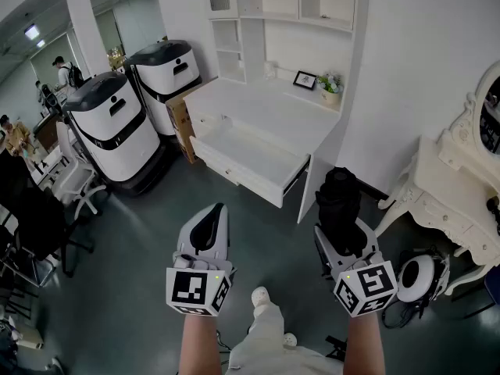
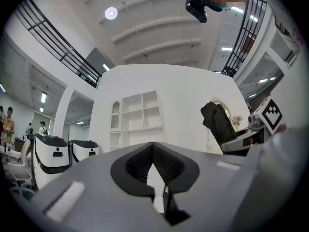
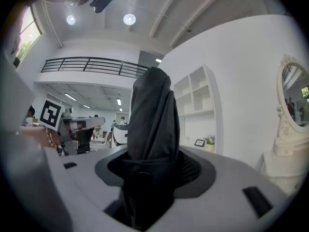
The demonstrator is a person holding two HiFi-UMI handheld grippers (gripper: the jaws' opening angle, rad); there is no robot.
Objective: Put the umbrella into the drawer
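**Umbrella Held in the Right Claw**

At the lower right of the head view, the right claw [image 1: 348, 244] is closed tight on the black folded umbrella [image 1: 338, 198], which pokes out past its jaws. At the lower left, the left claw [image 1: 209, 219] is closed with nothing in it. Farther up, the white drawer [image 1: 248, 156] stands open under the surface [image 1: 258, 100].

A dark grey floor [image 1: 141, 233] meets white walls [image 1: 414, 53]. A white desk [image 1: 258, 100] with a shelf hutch [image 1: 266, 6] stands against the wall, a picture frame [image 1: 305, 80] and potted flowers [image 1: 330, 86] at its back right corner. A cardboard box [image 1: 182, 119] and two white-and-black machines [image 1: 109, 123] stand left of it. At the right is an ornate dressing table [image 1: 453, 186] with an oval mirror [image 1: 488, 112]. Round ceiling lights [image 3: 129, 19] shine above a black balcony railing [image 3: 91, 65].
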